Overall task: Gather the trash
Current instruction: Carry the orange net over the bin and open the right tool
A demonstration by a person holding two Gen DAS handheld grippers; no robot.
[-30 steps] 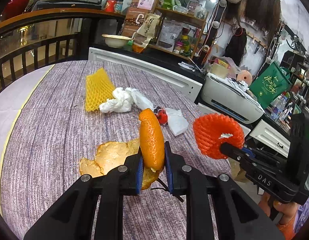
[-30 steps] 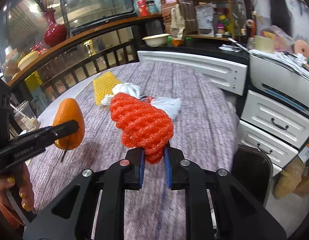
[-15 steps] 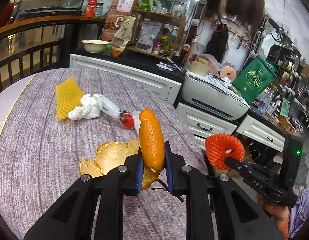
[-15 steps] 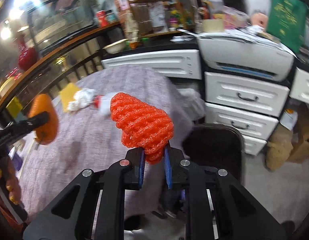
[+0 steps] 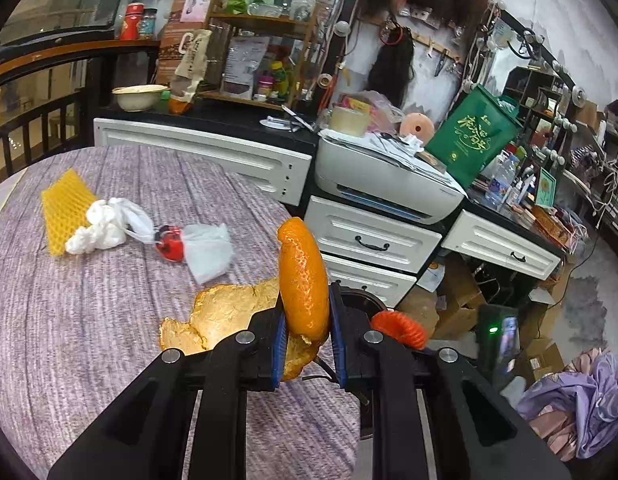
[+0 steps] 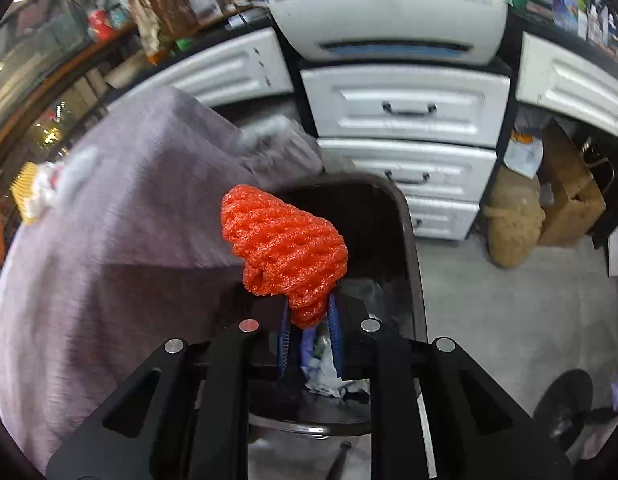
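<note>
My left gripper [image 5: 305, 332] is shut on a piece of orange peel [image 5: 303, 280] and holds it above the table's right edge. My right gripper [image 6: 309, 320] is shut on a red foam fruit net [image 6: 285, 248], held over the open dark trash bin [image 6: 405, 248] beside the table; the net also shows in the left wrist view [image 5: 397, 326]. On the purple table [image 5: 69, 320] lie a yellow foam net [image 5: 63, 208], a crumpled white tissue [image 5: 105, 228], a small red item [image 5: 171, 242] and a white plastic bag [image 5: 207, 250].
White drawer cabinets [image 6: 405, 108] and a white printer [image 5: 381, 180] stand right behind the bin. Cardboard boxes [image 6: 569, 196] and a brown sack [image 6: 513, 216] sit on the floor to the right. Some trash lies inside the bin [image 6: 325, 376].
Both grippers swung right, off the table's middle toward its right edge. The right gripper with the red net moved from above the table to above the trash bin and tilted down.
</note>
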